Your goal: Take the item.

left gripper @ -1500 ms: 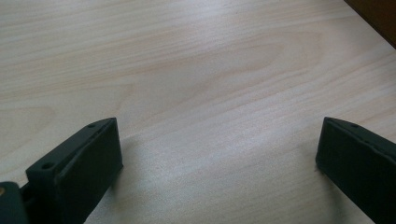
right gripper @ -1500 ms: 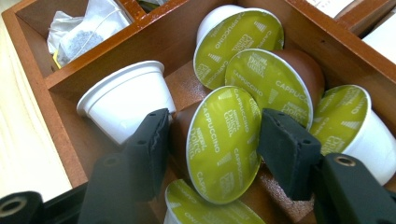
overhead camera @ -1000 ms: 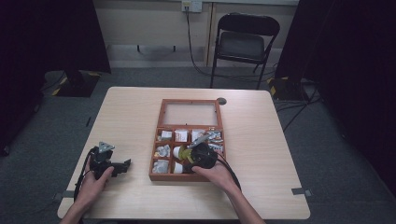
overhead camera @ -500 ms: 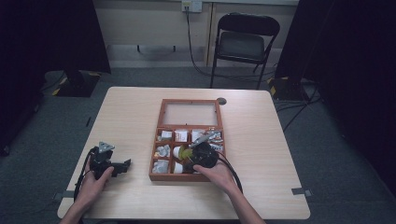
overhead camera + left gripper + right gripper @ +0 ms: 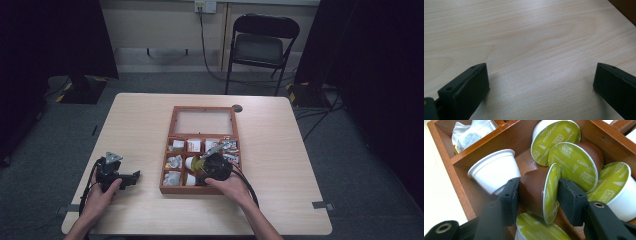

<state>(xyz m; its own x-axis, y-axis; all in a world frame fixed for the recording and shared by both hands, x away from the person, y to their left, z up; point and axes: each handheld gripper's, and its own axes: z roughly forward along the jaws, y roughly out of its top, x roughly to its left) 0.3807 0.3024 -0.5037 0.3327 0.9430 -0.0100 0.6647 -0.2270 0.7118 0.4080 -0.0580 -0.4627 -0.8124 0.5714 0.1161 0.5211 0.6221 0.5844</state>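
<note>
Right tongs (image 5: 537, 200): pinching brown capsule (image 5: 534, 195) base-to-lid, inside box (image 5: 172, 150) compartment | left tongs (image 5: 541, 87): spread, empty, over tabletop (image 5: 529, 37) | capsule: likely light, crushable; foil lid fragile, grip gently

Right gripper (image 5: 537, 197): brown capsule (image 5: 536, 195) between jaws; white capsule (image 5: 495, 171) crowds one side, green-lidded capsules (image 5: 574, 166) other; compartment wall (image 5: 484, 147) ahead. Left gripper (image 5: 541, 82): bare table (image 5: 529, 37) ahead.
</note>
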